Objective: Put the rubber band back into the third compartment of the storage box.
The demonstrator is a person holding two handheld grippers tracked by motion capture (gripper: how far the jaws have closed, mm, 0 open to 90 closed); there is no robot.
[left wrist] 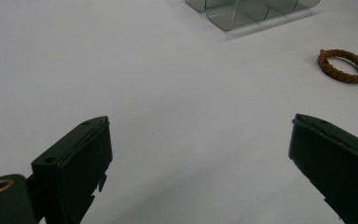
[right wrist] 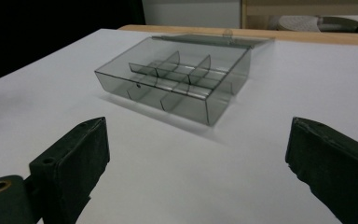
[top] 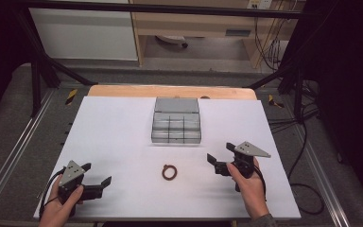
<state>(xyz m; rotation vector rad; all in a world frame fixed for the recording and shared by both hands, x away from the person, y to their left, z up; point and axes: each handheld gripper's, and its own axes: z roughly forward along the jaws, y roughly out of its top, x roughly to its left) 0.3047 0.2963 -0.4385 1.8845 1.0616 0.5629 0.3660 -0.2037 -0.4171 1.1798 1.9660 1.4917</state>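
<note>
Braided brown cord ring; clear smoky plastic box.

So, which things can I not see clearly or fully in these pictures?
- Clear divided box: in the left gripper view the top edge cuts off all but its near corner.
- Brown braided ring: too small in the high view to tell its material.
- Left gripper and right gripper: the bottom edge cuts off both open jaws in their own views.

Your left gripper view crops the clear grey plastic compartment box at its top edge. Your forearms leave the high view's bottom edge. Box contents: too small to tell there.
</note>
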